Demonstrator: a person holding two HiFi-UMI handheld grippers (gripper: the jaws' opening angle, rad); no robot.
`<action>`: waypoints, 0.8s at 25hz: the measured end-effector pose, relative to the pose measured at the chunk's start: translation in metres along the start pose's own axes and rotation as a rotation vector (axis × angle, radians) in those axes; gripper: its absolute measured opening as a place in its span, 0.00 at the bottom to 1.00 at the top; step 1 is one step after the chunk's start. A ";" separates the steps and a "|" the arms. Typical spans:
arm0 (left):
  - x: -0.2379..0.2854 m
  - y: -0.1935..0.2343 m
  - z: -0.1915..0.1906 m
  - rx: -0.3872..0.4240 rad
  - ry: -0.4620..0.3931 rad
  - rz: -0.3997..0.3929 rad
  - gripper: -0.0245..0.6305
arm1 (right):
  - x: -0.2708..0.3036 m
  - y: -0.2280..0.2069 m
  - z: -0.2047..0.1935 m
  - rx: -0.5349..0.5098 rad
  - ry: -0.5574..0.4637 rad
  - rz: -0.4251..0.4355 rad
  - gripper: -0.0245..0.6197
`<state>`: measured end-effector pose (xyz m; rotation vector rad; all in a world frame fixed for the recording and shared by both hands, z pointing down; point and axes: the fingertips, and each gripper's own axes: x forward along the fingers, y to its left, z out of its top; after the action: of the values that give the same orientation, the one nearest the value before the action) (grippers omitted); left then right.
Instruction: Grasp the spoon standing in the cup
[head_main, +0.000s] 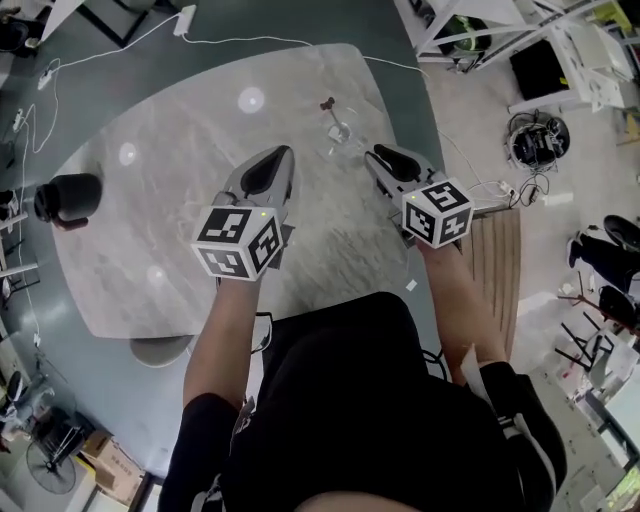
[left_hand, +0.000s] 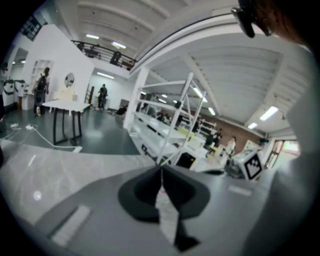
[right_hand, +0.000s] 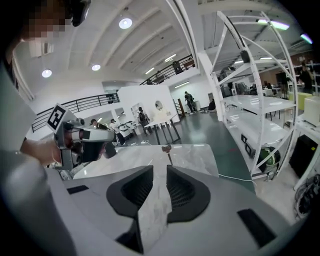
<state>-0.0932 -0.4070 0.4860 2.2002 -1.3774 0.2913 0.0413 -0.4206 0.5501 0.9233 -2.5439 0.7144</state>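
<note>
Over the marble table (head_main: 150, 230), our right gripper (head_main: 378, 154) hangs parted and empty near the spoon (head_main: 328, 104) in the cup (head_main: 340, 133), our left gripper (head_main: 281, 154) pinched together on nothing, so we have yet to grasp.

Table (head_main: 150, 240): pale grey veined marble. Left gripper (head_main: 286, 150), right gripper (head_main: 377, 152): grey, black pads (right_hand: 132, 192), cubes (head_main: 238, 240) marked black-white squares. Spoon (head_main: 327, 103) dark.

A: Bench (head_main: 150, 230), free surface?
B: Bare marble runs from the right gripper (head_main: 380, 153) to the glass cup (head_main: 340, 132); that lane lies open.
A: Obstructions?
B: Left gripper (head_main: 284, 152), near the cup's left side, apart from it. Black cylindrical object (head_main: 68, 196) at the bench's left edge, well apart. The cup stands near the far edge.
</note>
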 end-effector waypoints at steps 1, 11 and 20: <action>0.006 0.004 0.000 -0.011 0.004 -0.016 0.06 | 0.001 0.002 0.000 0.012 -0.004 -0.010 0.16; 0.083 0.011 0.001 0.038 0.013 -0.168 0.21 | 0.000 -0.009 -0.014 0.045 0.006 -0.084 0.19; 0.129 0.010 -0.009 0.060 0.070 -0.227 0.28 | -0.017 -0.001 -0.039 0.131 -0.013 -0.103 0.18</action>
<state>-0.0424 -0.5051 0.5540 2.3467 -1.0822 0.3265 0.0600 -0.3912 0.5744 1.0958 -2.4640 0.8545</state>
